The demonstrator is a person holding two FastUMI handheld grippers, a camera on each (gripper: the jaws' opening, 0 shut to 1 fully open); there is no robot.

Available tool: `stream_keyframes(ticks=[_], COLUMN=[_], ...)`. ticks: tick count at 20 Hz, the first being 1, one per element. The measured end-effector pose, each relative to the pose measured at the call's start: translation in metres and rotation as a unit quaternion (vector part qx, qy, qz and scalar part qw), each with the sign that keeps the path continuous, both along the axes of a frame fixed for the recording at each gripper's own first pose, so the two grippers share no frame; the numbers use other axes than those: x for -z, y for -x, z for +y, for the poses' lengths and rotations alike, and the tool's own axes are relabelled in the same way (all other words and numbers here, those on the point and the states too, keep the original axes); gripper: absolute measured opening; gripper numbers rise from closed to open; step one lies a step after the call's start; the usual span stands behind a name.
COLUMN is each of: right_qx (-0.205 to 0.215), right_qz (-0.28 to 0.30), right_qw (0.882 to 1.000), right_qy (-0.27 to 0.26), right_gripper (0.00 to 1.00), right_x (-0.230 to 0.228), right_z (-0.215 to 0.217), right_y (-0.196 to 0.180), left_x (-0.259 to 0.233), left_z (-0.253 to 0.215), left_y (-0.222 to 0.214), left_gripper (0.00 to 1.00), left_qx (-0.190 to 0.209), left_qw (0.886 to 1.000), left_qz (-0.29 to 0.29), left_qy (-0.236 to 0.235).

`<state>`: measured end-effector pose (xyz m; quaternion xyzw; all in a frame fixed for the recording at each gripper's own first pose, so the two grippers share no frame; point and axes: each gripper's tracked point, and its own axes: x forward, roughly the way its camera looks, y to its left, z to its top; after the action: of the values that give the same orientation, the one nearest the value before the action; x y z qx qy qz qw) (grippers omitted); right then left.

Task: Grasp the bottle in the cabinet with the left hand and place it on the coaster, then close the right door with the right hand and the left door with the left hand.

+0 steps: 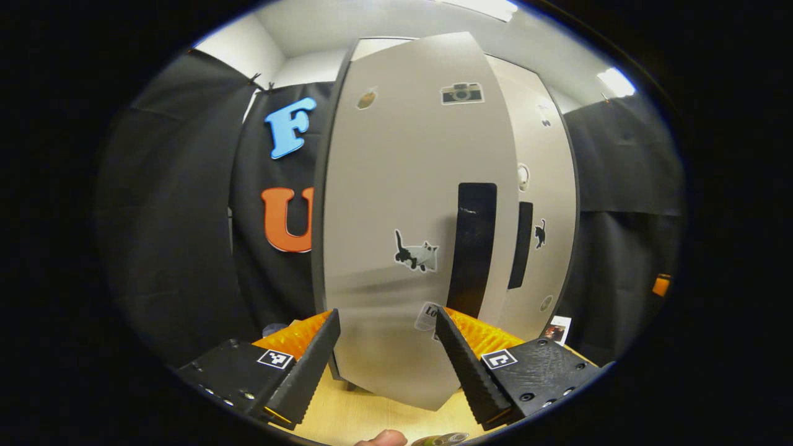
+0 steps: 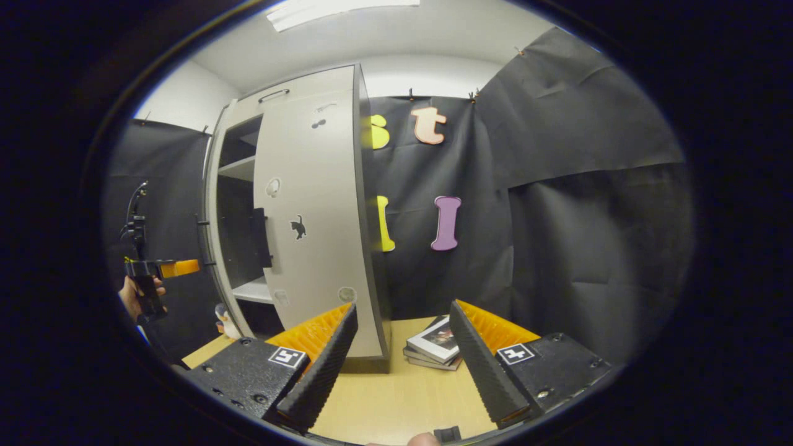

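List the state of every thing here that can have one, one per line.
left tool: open, empty
right tool: open, empty
left door: ajar
right door: partly open, shelves visible beside it
books: stacked flat on the table

Booth: black cloth walls [image 2: 588,204] at 3 o'clock; white ceiling [image 2: 433,31] with light panel [image 2: 334,9] at 12; light wood table [image 2: 396,396] at 6; stacked books [image 2: 437,347] on table, near centre.
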<state>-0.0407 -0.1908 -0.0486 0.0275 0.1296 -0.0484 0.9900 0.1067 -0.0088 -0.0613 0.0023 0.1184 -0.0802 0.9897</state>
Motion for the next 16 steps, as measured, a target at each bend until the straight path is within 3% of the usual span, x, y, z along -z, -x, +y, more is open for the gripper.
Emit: stream_keyframes(ticks=[1, 2, 5, 9, 11, 12, 13, 14, 16], right_qx=[0.001, 0.005, 0.011, 0.021, 0.021, 0.021, 0.018, 0.015, 0.005], right_qz=[0.000, -0.001, -0.003, -0.002, -0.004, -0.005, -0.009, -0.011, -0.020], right_qw=[1.000, 1.000, 1.000, 1.000, 1.000, 1.000, 1.000, 1.000, 1.000], right_qy=[0.004, 0.008, 0.009, 0.009, 0.008, 0.008, 0.007, 0.007, 0.007], right_gripper=[0.92, 0.97, 0.92, 0.98, 0.93, 0.98, 0.93, 0.98, 0.93], right_x=[-0.001, -0.002, -0.002, -0.002, -0.003, -0.004, -0.006, -0.009, -0.016], right_z=[-0.002, -0.006, -0.011, -0.018, -0.019, -0.018, -0.015, -0.012, -0.002], right_y=[0.000, 0.002, 0.005, 0.009, 0.008, 0.007, 0.004, 0.001, -0.008], left_x=[0.000, 0.000, -0.003, -0.006, -0.009, -0.010, -0.012, -0.014, -0.022], left_z=[-0.007, -0.016, -0.024, -0.034, -0.036, -0.036, -0.036, -0.037, -0.038], left_y=[-0.005, -0.009, -0.018, -0.025, -0.024, -0.024, -0.023, -0.022, -0.017], left_gripper=[0.94, 0.94, 0.93, 0.93, 0.93, 0.93, 0.93, 0.93, 0.93], left_qx=[0.007, 0.012, 0.018, 0.023, 0.026, 0.025, 0.025, 0.024, 0.022], left_qw=[1.000, 1.000, 1.000, 1.000, 1.000, 1.000, 1.000, 1.000, 1.000], left_qz=[0.000, 0.002, 0.000, -0.009, -0.008, -0.008, -0.008, -0.009, -0.013], left_qy=[-0.001, 0.003, -0.003, -0.006, -0.002, -0.001, 0.000, 0.000, -0.002])
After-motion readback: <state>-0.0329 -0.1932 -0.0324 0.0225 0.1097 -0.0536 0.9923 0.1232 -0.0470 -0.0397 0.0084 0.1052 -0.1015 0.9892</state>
